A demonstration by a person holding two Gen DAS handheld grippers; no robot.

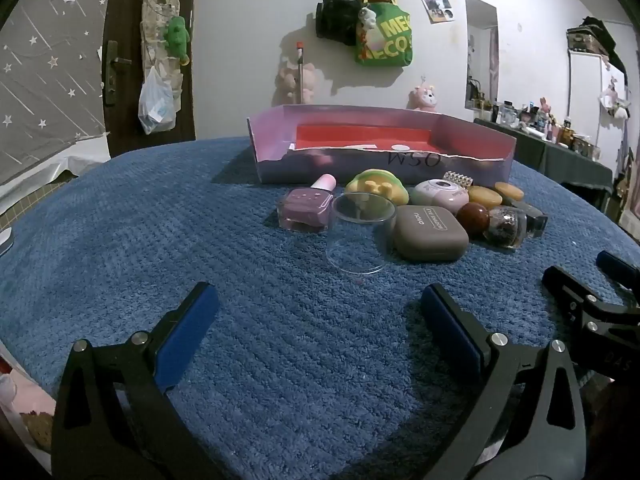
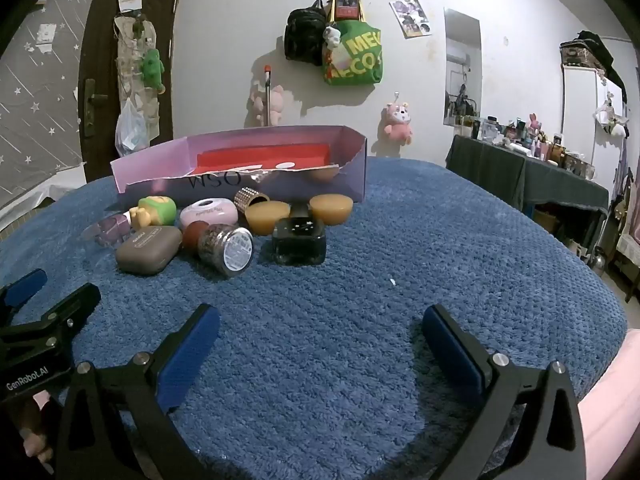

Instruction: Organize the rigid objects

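Observation:
Several small items lie clustered on a blue rug (image 1: pixel 200 240) before a purple cardboard box (image 1: pixel 272 168) with a red floor. Among them: a pink nail polish bottle (image 1: pixel 306 206), a clear plastic cup (image 1: pixel 360 232) on its side, a grey-brown eyeshadow case (image 1: pixel 430 232), a green and yellow toy (image 1: pixel 378 186), a pink round case (image 1: pixel 440 196), a glitter jar (image 2: pixel 226 250) and a black square bottle (image 2: pixel 299 240). My left gripper (image 1: pixel 320 304) stands open, short of the cup, empty. My right gripper (image 2: pixel 320 320) is open too, in front of the black bottle, empty.
The right gripper's fingers (image 1: pixel 576 288) show at the right edge of the left wrist view. Two amber round pieces (image 2: pixel 267 216) and a studded ring (image 2: pixel 248 198) lie by the box. A dark-clothed table (image 2: pixel 520 172) of bottles stands at the right. Bags hang on the wall (image 2: pixel 340 48).

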